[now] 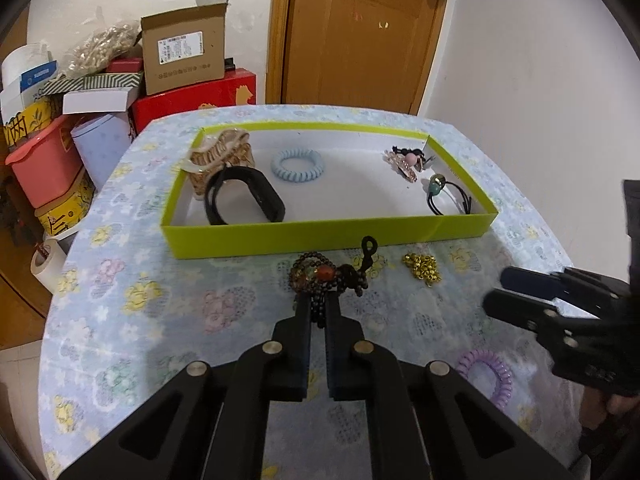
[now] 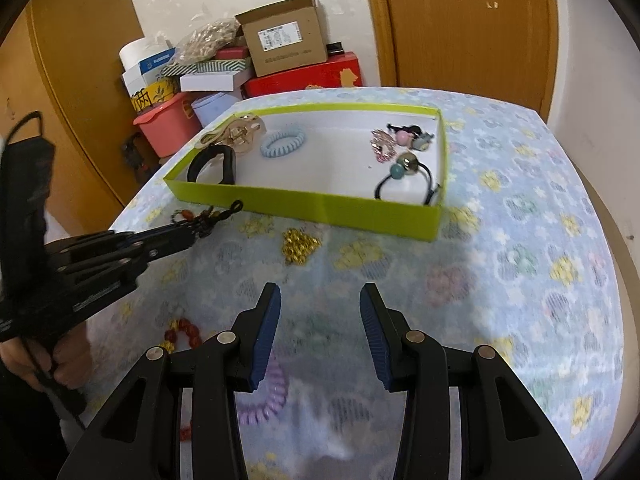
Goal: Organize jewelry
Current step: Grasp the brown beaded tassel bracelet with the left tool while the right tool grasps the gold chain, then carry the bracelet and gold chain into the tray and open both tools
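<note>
beads of the dark necklace (image 1: 320, 280) are partly hidden between the left gripper (image 1: 319, 300) fingers clamped on it, its black loop pointing toward the green box (image 1: 328, 236) at frame centre. right gripper (image 2: 320, 296) fingers stand apart, with a purple hair tie (image 2: 266, 396) blurred beneath.

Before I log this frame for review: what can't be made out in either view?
- Purple coil tie: right wrist view, blurred and partly behind the right gripper; left wrist view, that gripper overlaps it.
- Red bead piece: right wrist view, blurred.
- Dark bead bracelet: left wrist view, its near part hidden between the shut left gripper.
- Gold cluster: too small to identify.
</note>
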A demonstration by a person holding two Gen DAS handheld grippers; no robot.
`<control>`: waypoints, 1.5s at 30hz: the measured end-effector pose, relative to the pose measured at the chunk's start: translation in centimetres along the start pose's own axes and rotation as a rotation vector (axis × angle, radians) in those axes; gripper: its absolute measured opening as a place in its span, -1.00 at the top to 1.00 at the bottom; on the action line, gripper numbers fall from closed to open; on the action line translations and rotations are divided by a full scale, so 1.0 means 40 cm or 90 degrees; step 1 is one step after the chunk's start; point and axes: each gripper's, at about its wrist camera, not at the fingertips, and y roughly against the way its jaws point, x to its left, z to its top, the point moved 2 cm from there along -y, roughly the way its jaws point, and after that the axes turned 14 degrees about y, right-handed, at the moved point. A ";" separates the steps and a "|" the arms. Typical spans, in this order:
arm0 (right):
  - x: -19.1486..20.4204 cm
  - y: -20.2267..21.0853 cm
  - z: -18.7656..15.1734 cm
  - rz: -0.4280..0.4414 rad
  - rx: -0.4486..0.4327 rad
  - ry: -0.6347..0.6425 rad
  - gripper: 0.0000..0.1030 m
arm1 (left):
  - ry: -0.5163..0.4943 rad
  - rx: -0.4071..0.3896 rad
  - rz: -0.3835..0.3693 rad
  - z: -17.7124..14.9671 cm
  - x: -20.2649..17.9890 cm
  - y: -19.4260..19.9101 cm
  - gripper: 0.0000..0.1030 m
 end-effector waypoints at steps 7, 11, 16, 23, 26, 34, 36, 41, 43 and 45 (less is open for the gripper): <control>0.025 -0.079 0.049 0.002 0.025 0.039 0.18 | 0.017 -0.016 0.003 0.007 0.034 0.039 0.88; 0.039 -0.109 0.070 -0.026 0.037 0.067 0.18 | 0.031 -0.019 0.003 0.011 0.060 0.047 0.88; 0.057 -0.119 0.076 -0.057 0.046 0.099 0.77 | 0.044 -0.020 0.002 0.015 0.085 0.047 0.88; 0.073 -0.097 0.068 -0.064 0.050 0.102 0.92 | 0.054 -0.020 0.001 0.014 0.098 0.057 0.88; 0.087 -0.066 0.064 -0.062 0.039 0.106 0.92 | 0.053 -0.023 -0.001 0.013 0.095 0.070 0.88; 0.109 0.010 0.059 -0.064 0.010 0.110 0.93 | 0.046 -0.032 -0.007 0.012 0.075 0.110 0.88; 0.114 0.026 0.060 -0.061 0.002 0.111 0.93 | 0.044 -0.034 -0.007 0.012 0.068 0.118 0.88; 0.116 0.061 0.061 -0.062 -0.015 0.106 0.93 | 0.036 -0.036 -0.009 0.011 0.052 0.133 0.88; 0.120 0.075 0.061 -0.063 -0.022 0.108 0.93 | 0.032 -0.038 -0.009 0.011 0.045 0.139 0.88; 0.121 0.089 0.063 -0.062 -0.029 0.109 0.93 | 0.028 -0.040 -0.009 0.015 0.037 0.145 0.88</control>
